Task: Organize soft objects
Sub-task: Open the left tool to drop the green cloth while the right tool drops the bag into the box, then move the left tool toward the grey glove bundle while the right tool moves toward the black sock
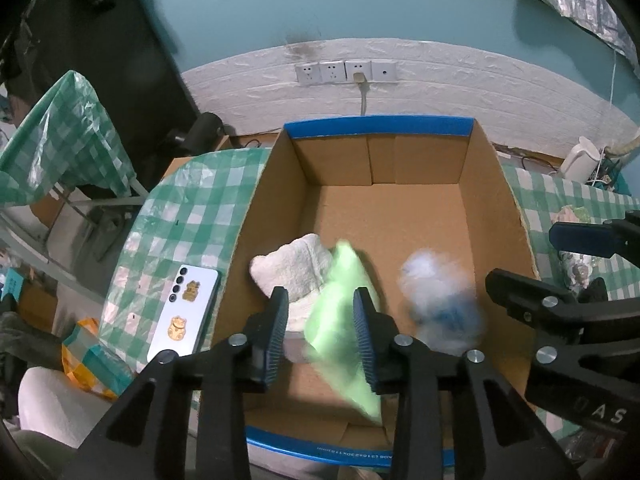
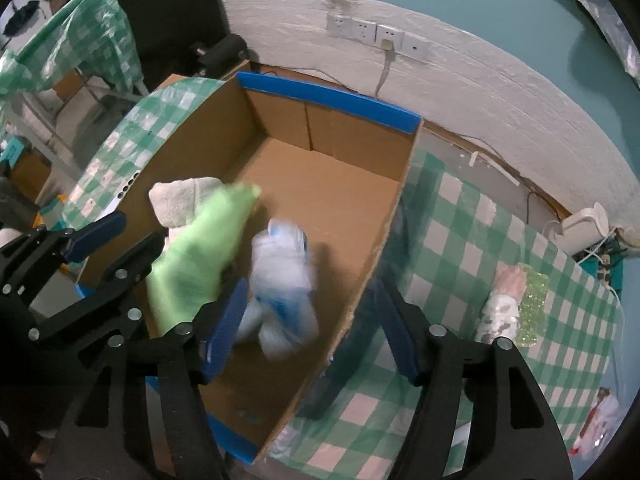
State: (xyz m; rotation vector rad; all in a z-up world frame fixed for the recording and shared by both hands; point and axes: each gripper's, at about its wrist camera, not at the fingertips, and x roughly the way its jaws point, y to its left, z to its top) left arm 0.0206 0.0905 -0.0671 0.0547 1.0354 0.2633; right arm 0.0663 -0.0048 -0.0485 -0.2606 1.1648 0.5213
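Note:
An open cardboard box (image 1: 496, 184) with blue edge tape stands on the checked table; it also shows in the right wrist view (image 2: 384, 236). Inside lies a white towel (image 1: 292, 268) (image 2: 180, 196). A green cloth (image 1: 344, 320) (image 2: 200, 256) is blurred in mid-air between the open fingers of my left gripper (image 1: 322, 336). A white-and-blue soft bundle (image 1: 440, 304) (image 2: 280, 280) is blurred, falling in the box. My right gripper (image 2: 310, 332) is open and empty above the box's right wall; it also shows at the right of the left wrist view (image 1: 536, 264).
A phone (image 1: 184, 312) lies on the green checked tablecloth (image 1: 172, 216) left of the box. A soft toy and a glittery green item (image 2: 516, 304) lie on the table to the right. A white kettle (image 2: 584, 228) and wall sockets (image 1: 344, 72) are behind.

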